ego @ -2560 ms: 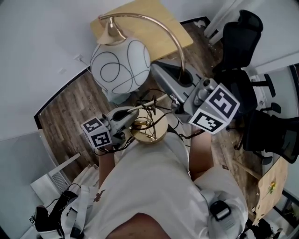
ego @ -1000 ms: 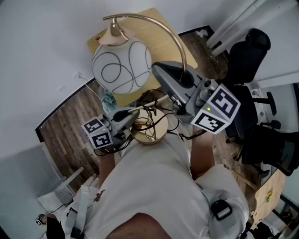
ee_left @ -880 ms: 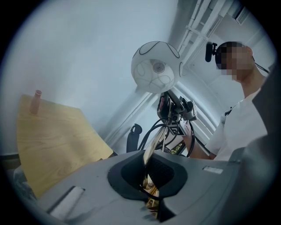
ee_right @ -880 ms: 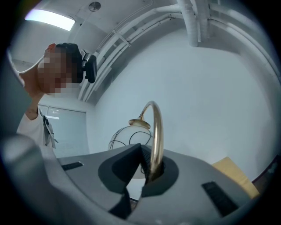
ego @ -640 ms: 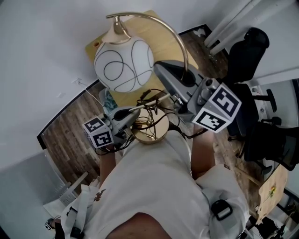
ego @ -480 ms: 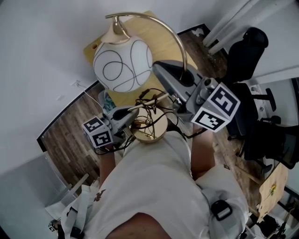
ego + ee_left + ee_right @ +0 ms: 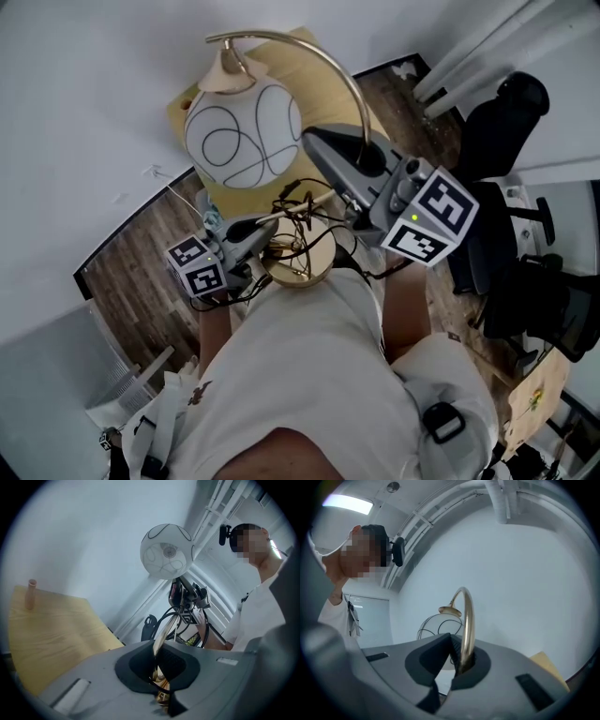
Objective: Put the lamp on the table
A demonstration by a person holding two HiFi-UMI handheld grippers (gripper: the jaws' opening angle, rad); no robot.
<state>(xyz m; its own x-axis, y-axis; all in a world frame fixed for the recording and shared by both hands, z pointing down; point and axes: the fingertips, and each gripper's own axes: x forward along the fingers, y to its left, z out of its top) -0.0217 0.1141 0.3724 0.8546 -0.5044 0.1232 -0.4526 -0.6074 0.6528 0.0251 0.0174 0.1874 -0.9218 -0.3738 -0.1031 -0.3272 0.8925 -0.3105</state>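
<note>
Lamp (image 7: pixel 242 136) held in the air, globe over tabletop's (image 7: pixel 302 75) near edge. Left gripper (image 7: pixel 160 674) fingers clamped on the thin rod by its base, right gripper (image 7: pixel 460 662) fingers on the arched stem. Small pink cylinder (image 7: pixel 31 592) on tabletop's far corner. Office chair (image 7: pixel 497 122) right of tabletop.

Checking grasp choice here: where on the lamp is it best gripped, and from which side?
Probably the thin brass stem, approached from the person's side, as now: right gripper shut on its arched part, left gripper shut low, near the round base. The stem fits narrow jaws; the globe is too wide and smooth.
</note>
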